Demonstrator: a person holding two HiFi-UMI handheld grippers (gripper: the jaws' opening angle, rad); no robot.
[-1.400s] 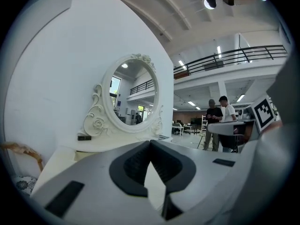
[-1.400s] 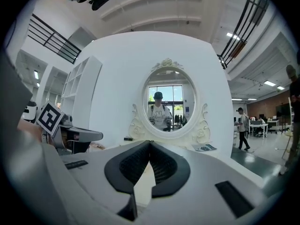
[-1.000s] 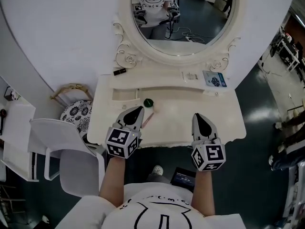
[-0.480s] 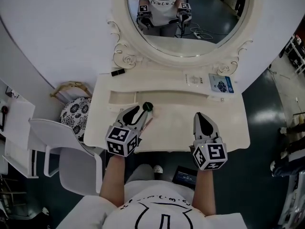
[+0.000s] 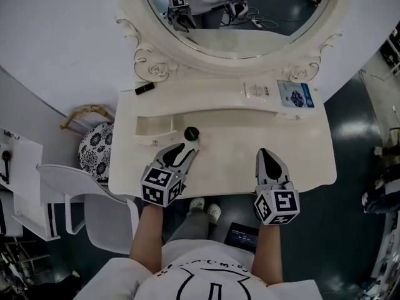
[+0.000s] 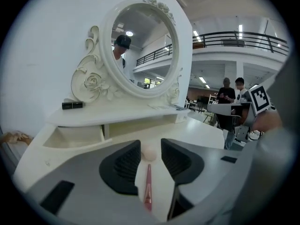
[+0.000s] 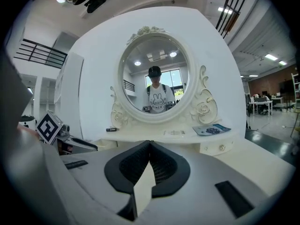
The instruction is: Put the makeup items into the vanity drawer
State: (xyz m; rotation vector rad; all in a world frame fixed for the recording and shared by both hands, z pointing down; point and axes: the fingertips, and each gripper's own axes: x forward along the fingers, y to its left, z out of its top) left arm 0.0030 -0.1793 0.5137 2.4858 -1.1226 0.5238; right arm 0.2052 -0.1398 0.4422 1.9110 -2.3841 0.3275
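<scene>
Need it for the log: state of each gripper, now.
Left gripper: open, jaws just opened; pink makeup stick lies between them, ungripped.
Right gripper: shut, empty.

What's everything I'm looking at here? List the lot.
vanity table: one, cream, centre
mirror: one, oval, cream-framed, behind the table
drawer: one, cream, open, below the shelf's left end
black tube: one, on the shelf, left
blue card: one, on the shelf, right
green-topped pot: one, on the table by the drawer
pink stick: one, on the table
chair: one, white, left of the table
left gripper: one, grey, jaws just opened, astride the pink stick
right gripper: one, grey, shut, empty
</scene>
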